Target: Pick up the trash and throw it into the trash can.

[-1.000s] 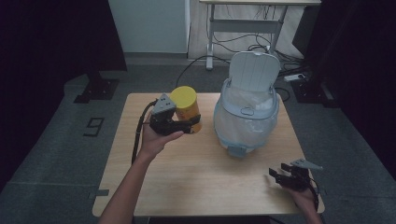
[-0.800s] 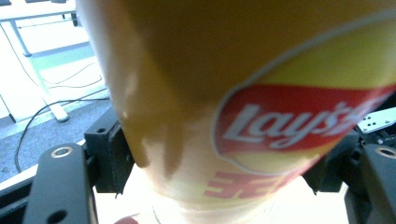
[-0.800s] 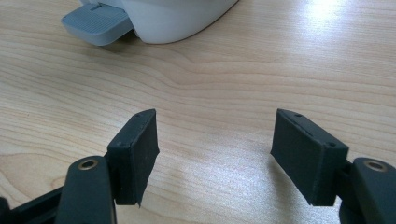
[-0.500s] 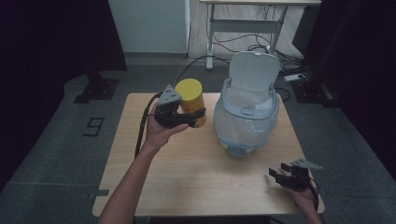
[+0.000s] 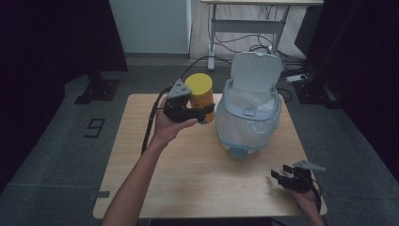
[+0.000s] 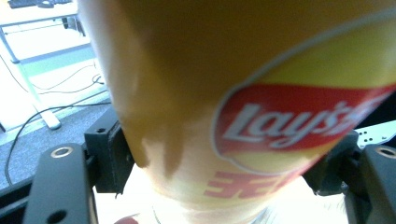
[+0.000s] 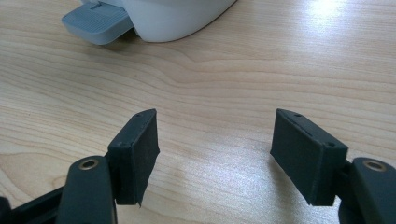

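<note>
From the high view, the left gripper (image 5: 203, 113) holds a yellow chip can (image 5: 200, 97) above the worktop (image 5: 188, 174), just beside the open, bag-lined bin (image 5: 248, 115); the right gripper (image 5: 281, 177) rests near the worktop's front right corner.

The left gripper view shows its fingers (image 6: 109, 156) clamped on the can's Lay's label (image 6: 299, 123).

The right gripper view shows fingers (image 7: 137, 149) apart, nothing between, and the bin's grey pedal (image 7: 95, 23).
</note>
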